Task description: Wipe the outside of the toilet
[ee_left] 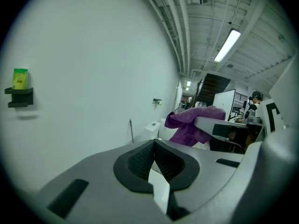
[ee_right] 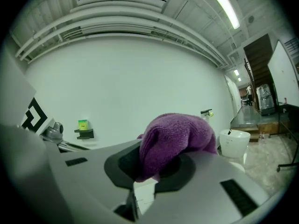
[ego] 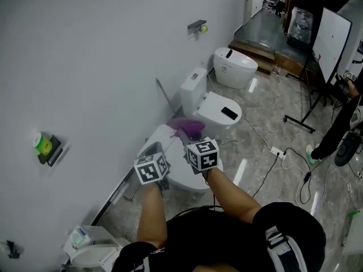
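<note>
In the head view a white toilet (ego: 182, 179) stands against the wall, right under both grippers. My right gripper (ego: 191, 136) is shut on a purple cloth (ego: 187, 127), which hangs over the toilet's top. In the right gripper view the cloth (ee_right: 173, 136) bulges out from between the jaws of the right gripper (ee_right: 156, 167). My left gripper (ego: 157, 149) hovers just left of it, above the same toilet. The left gripper view shows the left gripper (ee_left: 154, 158) with its jaws together and nothing between them, and the cloth (ee_left: 189, 125) off to the right.
Two more white toilets (ego: 218, 109) (ego: 235, 67) line the wall farther on, and another fixture (ego: 91, 254) sits at bottom left. A small wall shelf (ego: 45, 146) holds a green item. Cables and a power strip (ego: 278, 152) lie on the floor. A person (ego: 340, 123) stands at right.
</note>
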Demonstrator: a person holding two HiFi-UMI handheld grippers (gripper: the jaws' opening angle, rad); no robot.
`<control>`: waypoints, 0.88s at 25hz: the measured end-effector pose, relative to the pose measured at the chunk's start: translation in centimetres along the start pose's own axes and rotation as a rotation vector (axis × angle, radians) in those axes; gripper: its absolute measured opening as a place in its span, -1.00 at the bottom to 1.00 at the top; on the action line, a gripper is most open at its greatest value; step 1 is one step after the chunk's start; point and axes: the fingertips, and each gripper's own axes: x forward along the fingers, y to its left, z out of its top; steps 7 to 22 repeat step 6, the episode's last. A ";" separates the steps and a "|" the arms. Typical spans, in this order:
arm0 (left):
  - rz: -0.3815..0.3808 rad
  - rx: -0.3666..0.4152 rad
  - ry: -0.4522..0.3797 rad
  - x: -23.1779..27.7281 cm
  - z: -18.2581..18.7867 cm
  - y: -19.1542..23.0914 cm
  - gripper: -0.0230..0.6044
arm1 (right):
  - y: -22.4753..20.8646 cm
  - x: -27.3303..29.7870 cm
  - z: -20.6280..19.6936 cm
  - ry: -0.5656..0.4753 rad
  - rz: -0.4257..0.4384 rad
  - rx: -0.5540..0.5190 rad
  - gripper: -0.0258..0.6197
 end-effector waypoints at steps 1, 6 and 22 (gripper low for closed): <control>-0.007 0.002 0.003 0.1 0.3 0.1 -0.94 | 0.2 0.1 0.2 0.002 -0.003 -0.001 -0.77; -0.039 0.010 0.002 0.2 1.6 0.4 -0.94 | 1.0 0.8 1.0 0.007 -0.013 -0.009 -0.77; -0.039 0.010 0.002 0.2 1.6 0.4 -0.94 | 1.0 0.8 1.0 0.007 -0.013 -0.009 -0.77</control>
